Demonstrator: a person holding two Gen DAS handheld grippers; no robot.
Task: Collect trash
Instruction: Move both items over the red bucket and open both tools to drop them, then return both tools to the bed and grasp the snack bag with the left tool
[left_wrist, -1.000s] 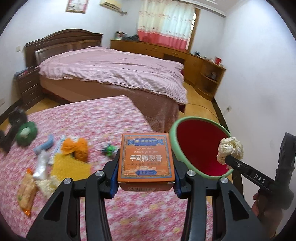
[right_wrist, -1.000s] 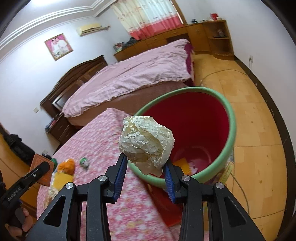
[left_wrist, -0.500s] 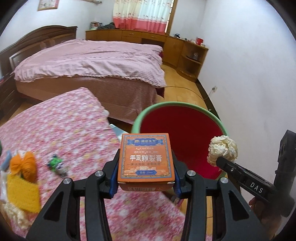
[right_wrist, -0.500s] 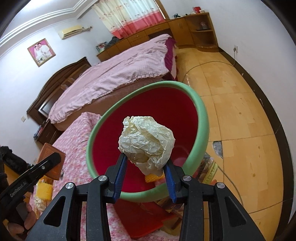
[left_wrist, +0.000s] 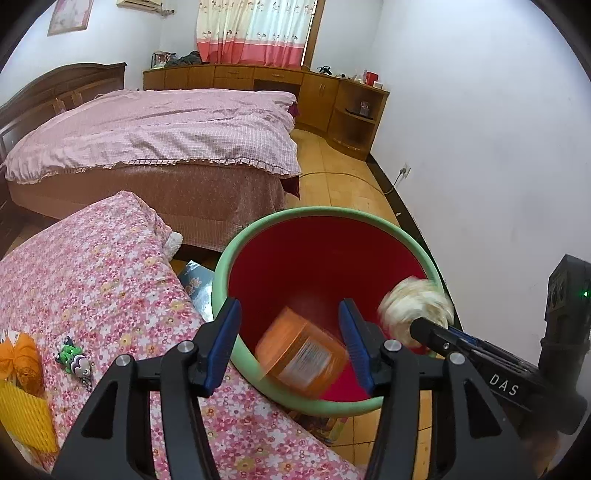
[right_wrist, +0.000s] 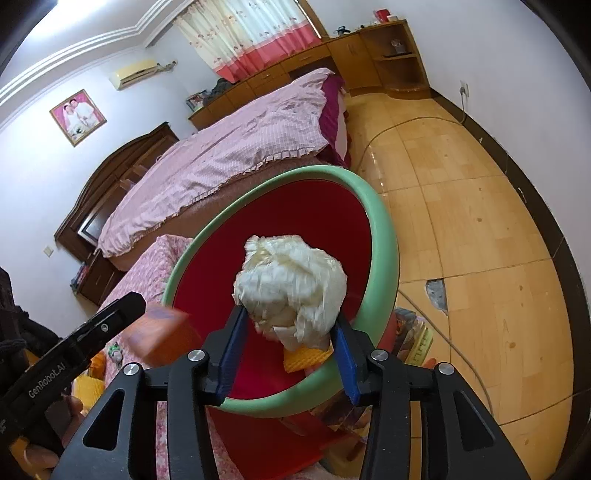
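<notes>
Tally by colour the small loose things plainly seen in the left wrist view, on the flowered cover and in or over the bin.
Orange: 2, box and bundle
Yellow: 1, foam net
Green: 1, toy
White: 1, paper ball
Total: 5
</notes>
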